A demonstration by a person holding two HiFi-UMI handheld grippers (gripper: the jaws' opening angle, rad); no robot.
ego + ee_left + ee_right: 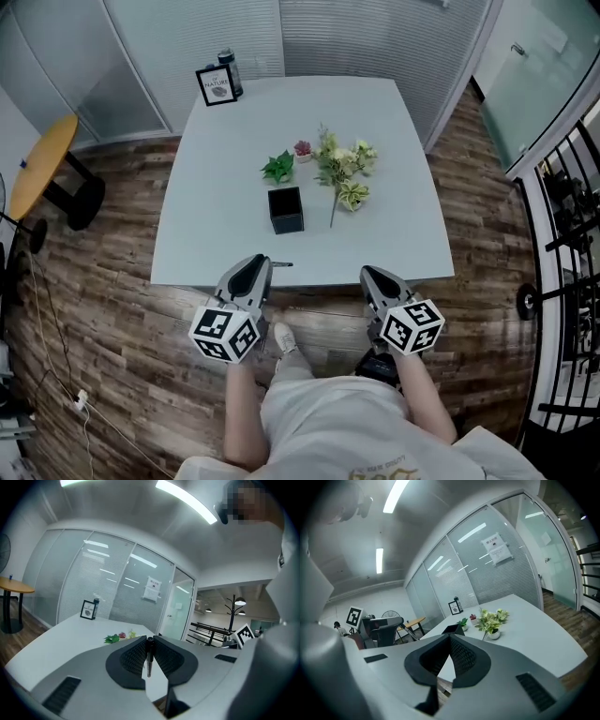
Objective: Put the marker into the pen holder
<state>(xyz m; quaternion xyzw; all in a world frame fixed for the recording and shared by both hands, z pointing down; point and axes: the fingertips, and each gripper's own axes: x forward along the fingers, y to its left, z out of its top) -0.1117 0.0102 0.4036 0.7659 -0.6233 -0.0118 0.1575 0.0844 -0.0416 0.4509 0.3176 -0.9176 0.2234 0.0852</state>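
Ribbed black pads [133, 658] of the left gripper [263, 266] pinch a slim dark marker [148, 660] close to its capped end, the jaws drawn nearly together on the round barrel. From the head view the marker's long axis runs crosswise to the jaws and roughly level, with its free end poking out toward the right gripper [367, 272]. That gripper's grey jaws meet at the tips with nothing between them.

The pen holder [286, 211], a matte black box with a square open mouth, stands upright on the smooth white table [394, 234]. It lies ahead of the left gripper and a little to its right, well apart and past the table's near edge. The left gripper is the nearer of the two to the pen holder. The marker will likely need tipping on end above that mouth before it can drop in.

Just beyond the pen holder sit a small leafy green plant [278, 167] and a pink succulent [302, 148]. To its right is a spray of pale flowers [343, 161] by a small white pot [352, 197]. Far behind it stands a framed print [217, 85].
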